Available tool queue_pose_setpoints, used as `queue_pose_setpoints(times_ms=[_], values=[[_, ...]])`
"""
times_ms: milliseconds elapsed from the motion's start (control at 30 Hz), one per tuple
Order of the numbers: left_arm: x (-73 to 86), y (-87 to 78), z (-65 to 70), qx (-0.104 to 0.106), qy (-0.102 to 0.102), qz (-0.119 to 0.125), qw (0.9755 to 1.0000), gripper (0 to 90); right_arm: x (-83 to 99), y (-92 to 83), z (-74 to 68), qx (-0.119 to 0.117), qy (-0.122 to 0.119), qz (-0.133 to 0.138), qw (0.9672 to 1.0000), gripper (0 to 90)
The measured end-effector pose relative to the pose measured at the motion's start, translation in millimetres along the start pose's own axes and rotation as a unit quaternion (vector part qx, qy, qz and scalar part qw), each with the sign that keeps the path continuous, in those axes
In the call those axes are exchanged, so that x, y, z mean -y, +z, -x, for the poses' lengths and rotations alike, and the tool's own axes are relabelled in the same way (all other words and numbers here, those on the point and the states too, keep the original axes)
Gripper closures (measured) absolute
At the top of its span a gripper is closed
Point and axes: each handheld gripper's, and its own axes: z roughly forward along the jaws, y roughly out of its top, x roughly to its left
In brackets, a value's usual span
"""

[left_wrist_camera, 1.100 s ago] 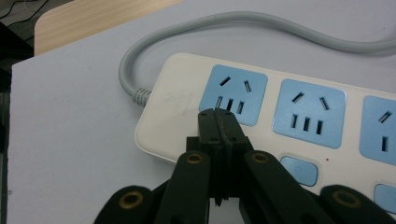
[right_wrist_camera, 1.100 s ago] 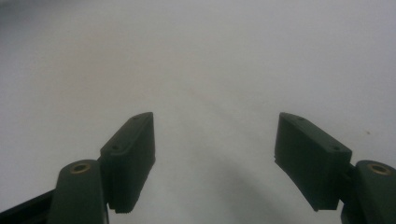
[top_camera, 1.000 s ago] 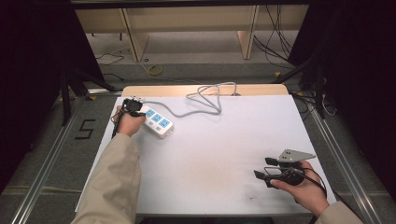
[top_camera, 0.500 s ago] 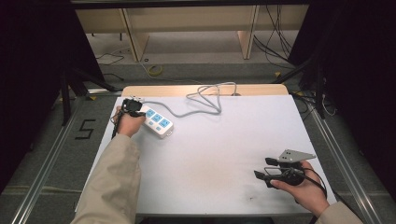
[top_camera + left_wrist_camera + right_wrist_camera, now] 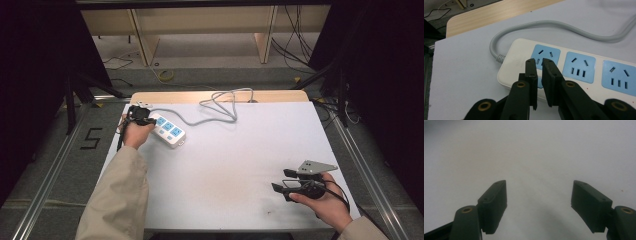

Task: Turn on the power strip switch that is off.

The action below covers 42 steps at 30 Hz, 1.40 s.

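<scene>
white power strip (image 5: 579, 72) beneath nearly closed left gripper (image 5: 539, 62).

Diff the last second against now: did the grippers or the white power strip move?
Nothing visibly changed. The left gripper, jaws nearly closed, sits at the cord end of the white power strip with blue sockets; the right gripper rests open on the white table; the grey cord lies as before.
</scene>
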Motion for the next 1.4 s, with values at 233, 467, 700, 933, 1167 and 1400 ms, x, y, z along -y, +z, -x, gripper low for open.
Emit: queue_pose_setpoints(times_ms=[233, 467, 700, 933, 1167, 1400], values=[[-4.0, -12.0, 0.7, -0.003, 0.0, 0.016, 0.9999, 76.4, 0.5, 0.4, 0.5, -0.001, 0.002, 0.0, 1.0, 29.4], [-5.8, -24.3, 3.0, -0.006, -0.019, 0.028, 0.9994, 62.2, 0.2, 1.4, 1.2, -0.002, 0.003, 0.0, 1.0, 29.4], [-2.5, -35.7, 10.4, 0.045, -0.037, 0.038, 0.9976, 48.2, -0.4, 1.4, 1.0, -0.001, 0.001, -0.001, 1.0, 29.4], [4.0, -46.8, 16.7, 0.055, -0.028, 0.049, 0.9969, 40.7, -0.7, 1.6, 1.3, 0.0, 0.001, 0.0, 1.0, 29.4], [11.6, -57.6, 33.1, 0.09, -0.007, 0.052, 0.9946, 35.7, -0.6, 1.7, 2.0, 0.0, 0.001, -0.001, 1.0, 29.3], [21.4, -71.3, 48.7, 0.105, 0.016, 0.06, 0.9925, 33.1, -0.7, 1.2, 2.0, 0.001, 0.003, 0.0, 1.0, 29.3]])
